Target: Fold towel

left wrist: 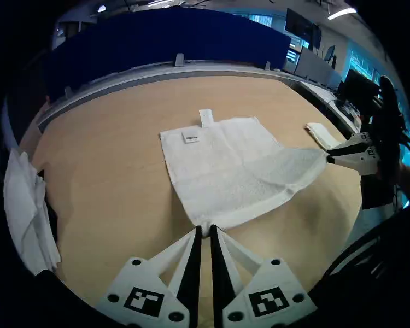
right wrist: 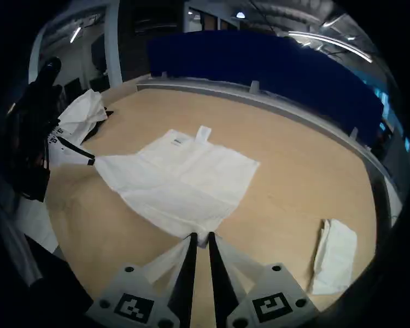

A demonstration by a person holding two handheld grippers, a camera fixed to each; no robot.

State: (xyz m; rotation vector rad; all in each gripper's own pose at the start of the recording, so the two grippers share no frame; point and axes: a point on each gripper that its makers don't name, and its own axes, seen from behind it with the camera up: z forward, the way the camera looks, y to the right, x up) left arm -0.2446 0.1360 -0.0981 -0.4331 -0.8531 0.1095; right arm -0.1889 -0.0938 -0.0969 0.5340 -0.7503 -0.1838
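A white towel (left wrist: 232, 169) lies spread on the wooden table (left wrist: 106, 147), with a small loop tab at its far edge. My left gripper (left wrist: 205, 232) is shut on the towel's near corner and holds it slightly raised. At the right edge of the left gripper view, the right gripper (left wrist: 331, 158) pinches a neighbouring corner. In the right gripper view the same towel (right wrist: 177, 180) stretches away from my right gripper (right wrist: 201, 239), which is shut on its corner. The left gripper (right wrist: 93, 160) grips the corner at the far left, held by a dark-gloved hand.
A folded white towel (left wrist: 321, 134) (right wrist: 336, 257) rests near the table's edge. A heap of white cloth (left wrist: 24, 213) (right wrist: 79, 115) lies at the other end. A blue partition (left wrist: 167, 38) (right wrist: 259, 60) runs along the table's far side.
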